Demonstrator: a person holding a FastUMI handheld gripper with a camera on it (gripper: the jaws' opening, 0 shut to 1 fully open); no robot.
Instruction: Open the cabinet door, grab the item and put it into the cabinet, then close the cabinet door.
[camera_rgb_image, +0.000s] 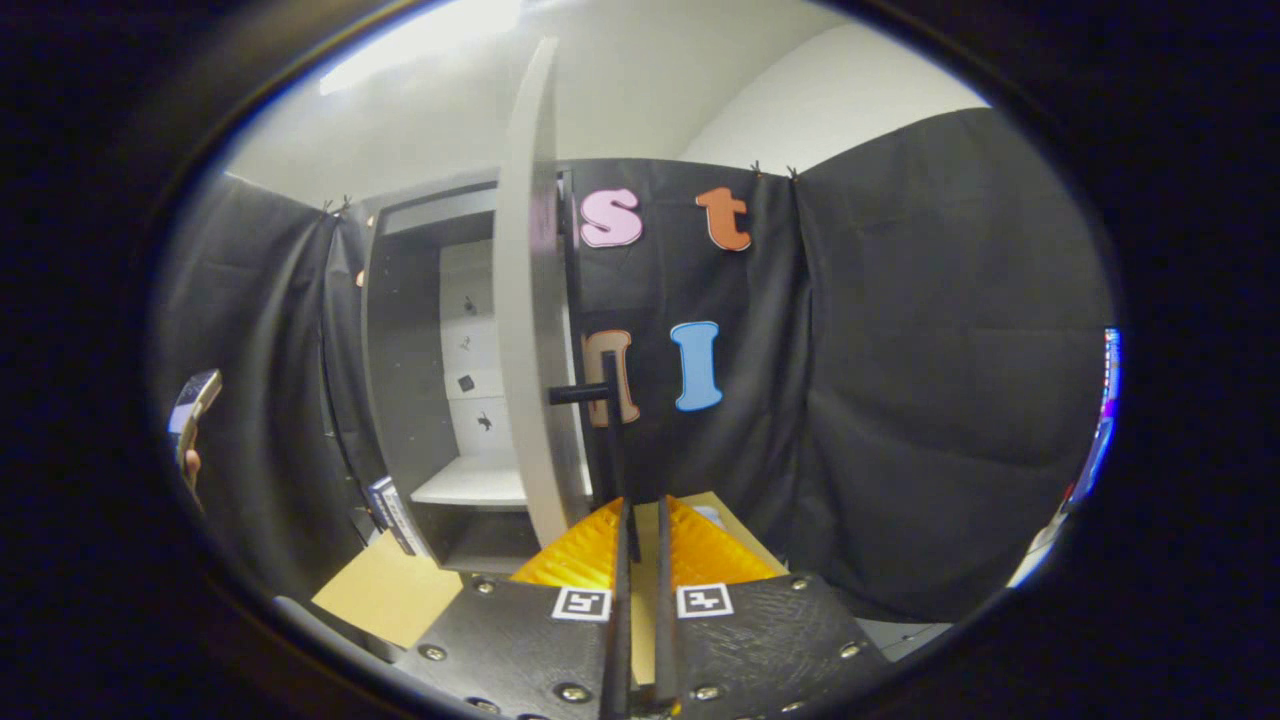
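Gripper view: hand-held gripper (640, 545) fingers nearly closed on the vertical bar handle (610, 440) of the cabinet door (525, 300); door swung edge-on, cabinet (440, 400) open. Item not identified. Pull should follow the hinge arc.

Pale smooth matt cabinet door (522, 300); black matt bar handle (585, 393); black wrinkled cloth wall (930, 360); tan matt wooden tabletop (385, 590).

Cabinet door (525, 300) stands ajar ahead, cabinet (400, 380) to its left
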